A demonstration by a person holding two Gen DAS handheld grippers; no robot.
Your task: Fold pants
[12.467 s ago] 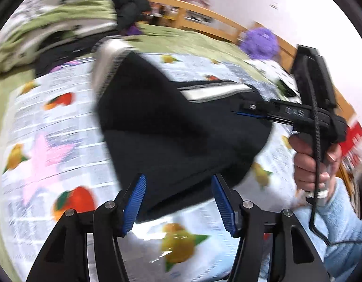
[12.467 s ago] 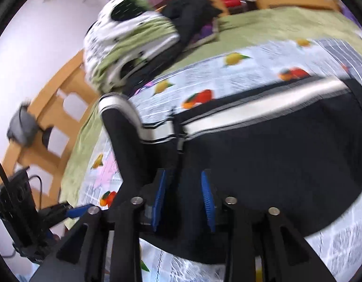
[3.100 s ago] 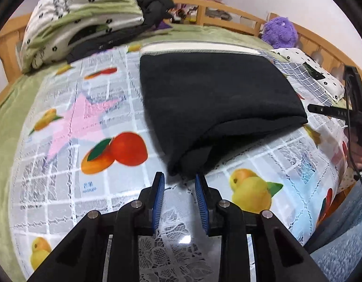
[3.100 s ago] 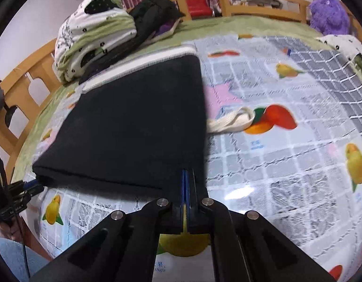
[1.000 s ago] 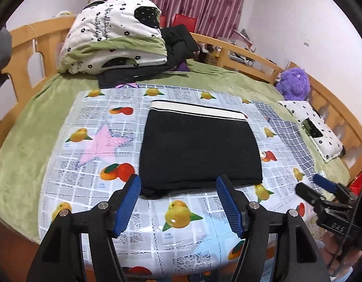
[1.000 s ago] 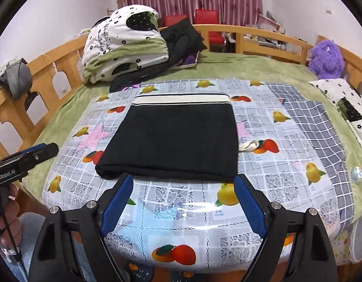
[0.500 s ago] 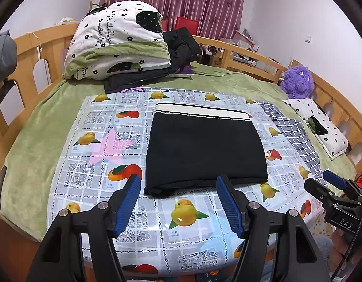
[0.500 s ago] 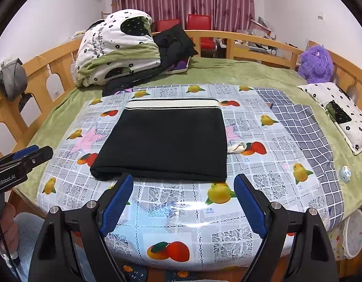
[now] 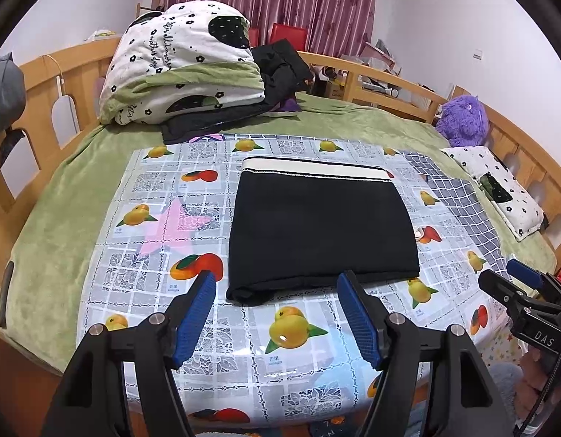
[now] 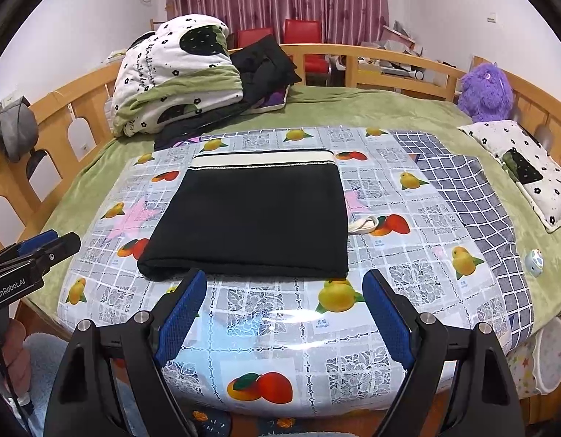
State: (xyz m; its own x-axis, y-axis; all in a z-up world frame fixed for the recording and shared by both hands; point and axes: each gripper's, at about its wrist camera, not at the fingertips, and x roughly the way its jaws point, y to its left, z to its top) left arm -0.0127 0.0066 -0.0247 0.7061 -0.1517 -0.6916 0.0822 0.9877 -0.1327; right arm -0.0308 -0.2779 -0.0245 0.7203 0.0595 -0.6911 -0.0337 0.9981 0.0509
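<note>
A: Pants (image 9: 322,231), black, folded into a flat rectangle, lie in the middle of the fruit-print sheet (image 9: 291,331) spread over the bed. Their folded edge faces the near edge of the sheet, and the cream waistband (image 9: 316,173) runs along the far side.

B: And the grippers?

A: Both hang in front of the sheet's near edge, clear of the cloth. The left gripper (image 9: 276,313) has its blue pads (image 9: 193,318) apart and its jaws are opening, with nothing between them. The right gripper (image 10: 284,315) stands spread wide and empty too.

B: Can each one see the other?

A: Yes. In the left wrist view the right gripper (image 9: 524,291) shows by the sheet's near right corner. In the right wrist view the left gripper (image 10: 32,251) shows by the near left corner, with a hand (image 10: 9,357) below it.

B: Anything beside the pants?

A: A cream loop of cord (image 10: 364,225) lies on the sheet just at their right edge. Further right, a checked cloth (image 10: 473,196) covers the sheet's right edge.

B: And beyond?

A: At the far left corner of the bed sits a folded quilt (image 9: 185,69), white and green, with dark clothes (image 9: 280,62) against it. A purple plush toy (image 10: 486,87) sits at the far right corner, by the wooden rail (image 10: 396,60), with a flowered pillow (image 10: 531,171) nearer along the right side.
</note>
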